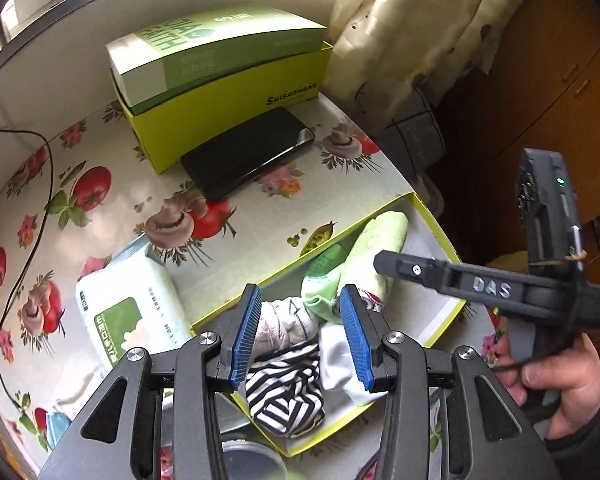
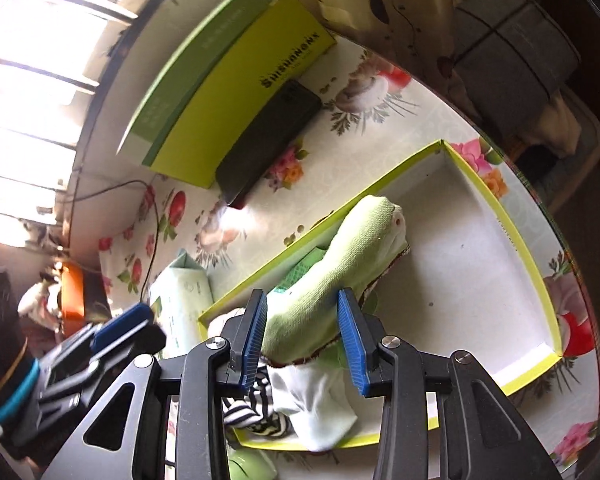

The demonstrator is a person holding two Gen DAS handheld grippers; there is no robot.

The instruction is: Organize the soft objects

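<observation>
A shallow yellow-green box (image 1: 436, 220) (image 2: 512, 216) lies open on the table and holds soft things: a light green sock (image 1: 380, 240) (image 2: 352, 240), a black-and-white striped cloth (image 1: 288, 392) (image 2: 256, 412), a pale striped sock (image 1: 280, 324) and a white cloth (image 1: 340, 364) (image 2: 316, 408). My left gripper (image 1: 300, 332) is open and empty, hovering over the near end of the box. My right gripper (image 2: 304, 340) is open, its jaws astride the green sock without closing on it. The right gripper also shows from the side in the left wrist view (image 1: 460, 280).
A floral tablecloth (image 1: 100, 208) covers the table. A tall yellow-green box (image 1: 228, 112) with a green lid stands at the back, a black phone (image 1: 248, 152) leaning against it. A white wipes pack (image 1: 132, 312) lies left of the open box. A black cable (image 1: 40, 216) runs along the left.
</observation>
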